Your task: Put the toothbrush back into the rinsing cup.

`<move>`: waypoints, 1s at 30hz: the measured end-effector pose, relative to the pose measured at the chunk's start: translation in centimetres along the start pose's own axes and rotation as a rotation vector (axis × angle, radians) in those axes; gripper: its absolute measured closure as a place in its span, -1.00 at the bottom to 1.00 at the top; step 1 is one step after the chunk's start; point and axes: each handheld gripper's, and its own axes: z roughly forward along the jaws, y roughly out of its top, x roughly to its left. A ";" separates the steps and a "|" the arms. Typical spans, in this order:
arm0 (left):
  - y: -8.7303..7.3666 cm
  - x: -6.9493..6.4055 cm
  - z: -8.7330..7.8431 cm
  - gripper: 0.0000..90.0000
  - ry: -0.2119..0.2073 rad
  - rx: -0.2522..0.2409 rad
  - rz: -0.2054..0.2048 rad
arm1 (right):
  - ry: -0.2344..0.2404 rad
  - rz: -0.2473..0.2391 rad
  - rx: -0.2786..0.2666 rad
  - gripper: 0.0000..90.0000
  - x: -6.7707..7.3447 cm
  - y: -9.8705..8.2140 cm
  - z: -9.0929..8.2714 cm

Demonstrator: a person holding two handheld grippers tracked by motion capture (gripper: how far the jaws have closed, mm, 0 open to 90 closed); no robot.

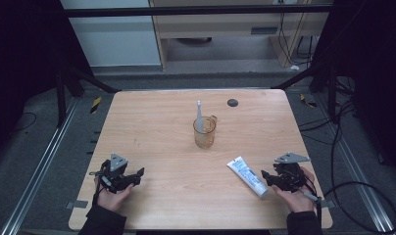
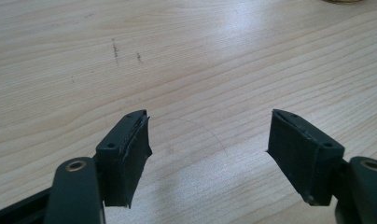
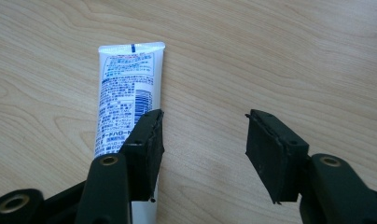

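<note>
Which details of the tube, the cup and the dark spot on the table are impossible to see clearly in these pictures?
- Toothpaste tube, right gripper view: its cap end is hidden behind the fingers.
- Tube print: too small to read in the high view.
- Cup, left gripper view: cut off by the top edge.
- Toothbrush head, high view: inside the cup, blurred.
- Dark round spot: too small to identify.

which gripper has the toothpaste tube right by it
The right gripper: the white toothpaste tube lies just beside its open jaws. The left gripper has bare table before it.
</note>
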 end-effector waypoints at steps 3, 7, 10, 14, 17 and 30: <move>0.0 0.0 0.0 -0.37 -0.001 0.000 0.002 | 0.021 -0.004 0.007 0.03 0.3 0.4 0.1; 0.0 0.0 0.1 -0.37 -0.001 0.002 0.005 | 0.026 -0.015 0.012 -0.02 0.7 0.8 0.2; 0.0 -0.1 0.2 -0.37 -0.001 0.006 0.006 | 0.042 -0.006 0.014 -0.04 0.9 1.0 0.2; 0.1 -0.1 0.2 -0.37 -0.003 0.008 0.011 | 0.055 -0.005 0.024 -0.06 1.0 1.2 0.2; 0.1 -0.1 0.2 -0.37 -0.002 0.008 0.010 | 0.061 -0.008 0.030 -0.08 1.3 1.4 0.3; 0.1 0.0 0.3 -0.37 -0.007 0.014 0.014 | 0.094 -0.042 0.078 -0.06 2.6 2.3 1.4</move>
